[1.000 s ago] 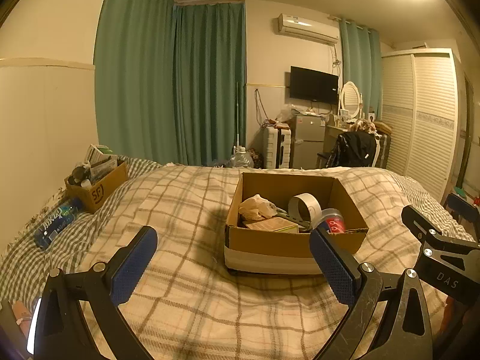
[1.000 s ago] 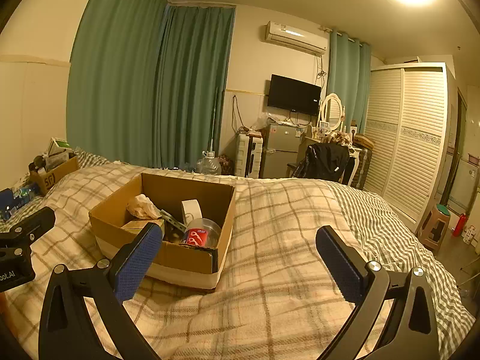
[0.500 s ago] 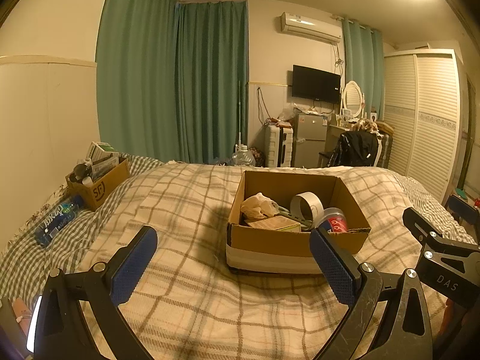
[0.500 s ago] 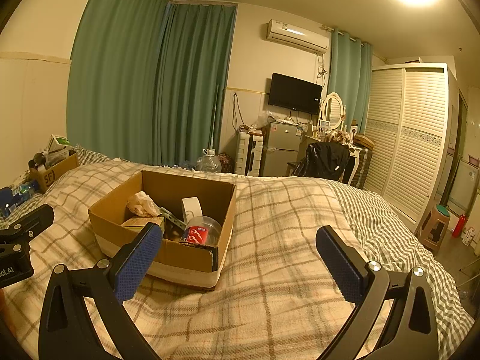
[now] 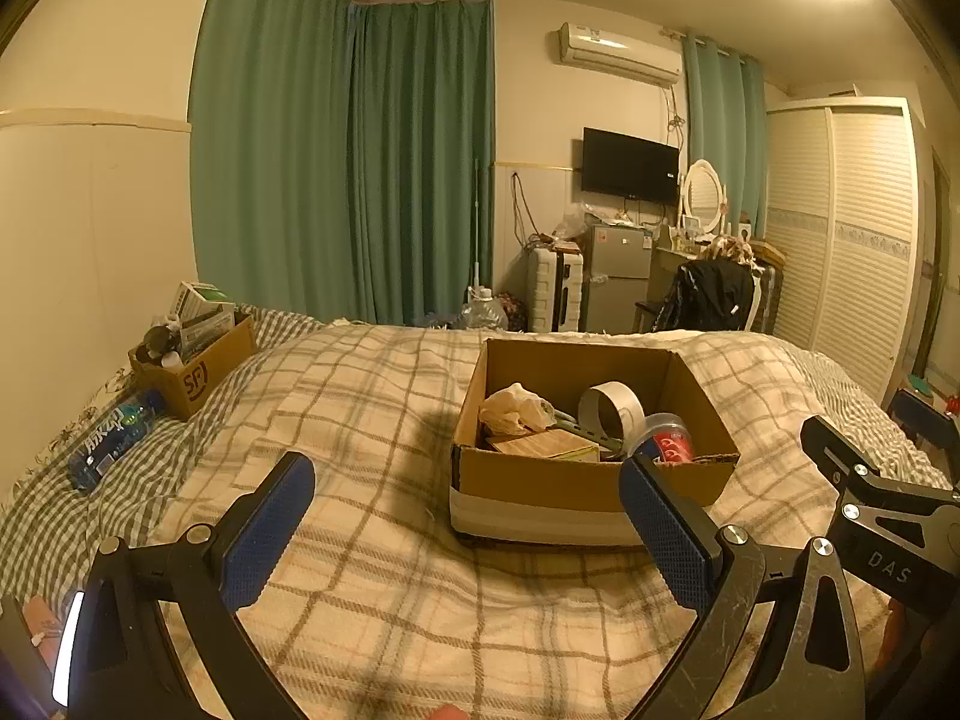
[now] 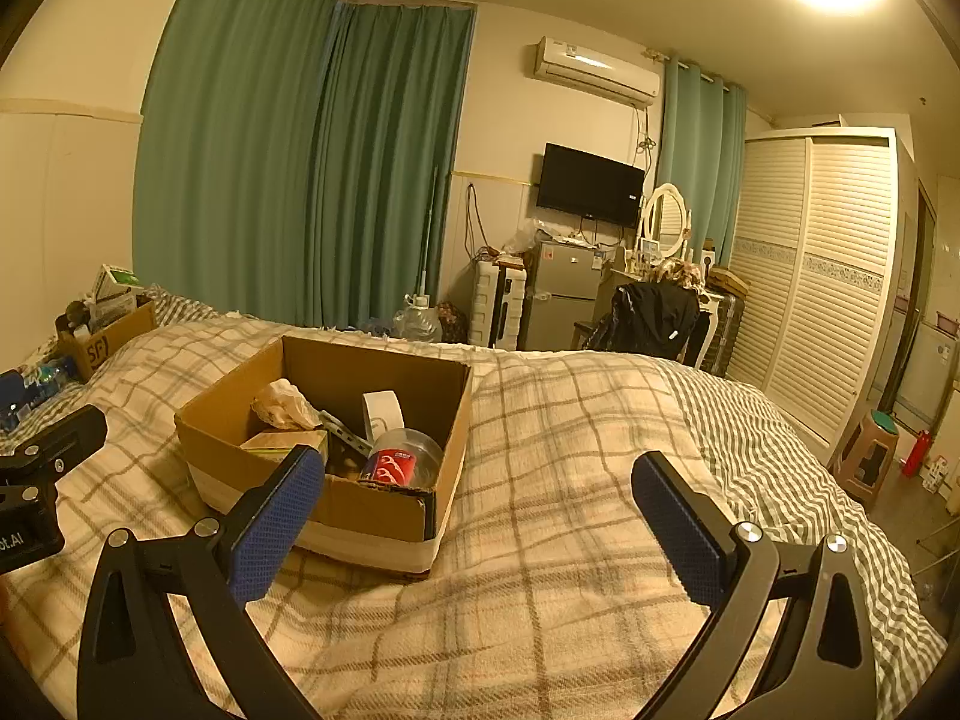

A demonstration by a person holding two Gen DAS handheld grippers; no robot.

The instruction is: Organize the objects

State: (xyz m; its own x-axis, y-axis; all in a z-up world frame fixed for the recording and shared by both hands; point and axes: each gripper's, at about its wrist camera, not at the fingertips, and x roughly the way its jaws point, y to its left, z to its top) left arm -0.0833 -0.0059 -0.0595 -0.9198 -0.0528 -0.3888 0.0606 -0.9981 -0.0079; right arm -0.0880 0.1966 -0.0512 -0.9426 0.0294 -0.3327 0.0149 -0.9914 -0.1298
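An open cardboard box (image 5: 576,483) (image 6: 366,510) stands on the plaid bed. It holds a crumpled cloth (image 5: 513,408), a tape roll (image 5: 609,405) (image 6: 384,411), a small carton (image 5: 543,445) and a clear tub with a red label (image 5: 672,447) (image 6: 399,462). My left gripper (image 5: 465,522) is open and empty, just in front of the box. My right gripper (image 6: 480,513) is open and empty, to the right of the box. Each gripper's body shows at the edge of the other's view.
A smaller cardboard box (image 5: 195,372) full of items sits at the bed's far left, with a blue bottle (image 5: 114,435) lying beside it. Beyond the bed stand a fridge (image 5: 618,276), a chair with a black jacket (image 5: 711,294) and a white wardrobe (image 6: 822,276).
Both views have tilted up slightly, so the box sits a little lower in frame. Both grippers stay open and empty.
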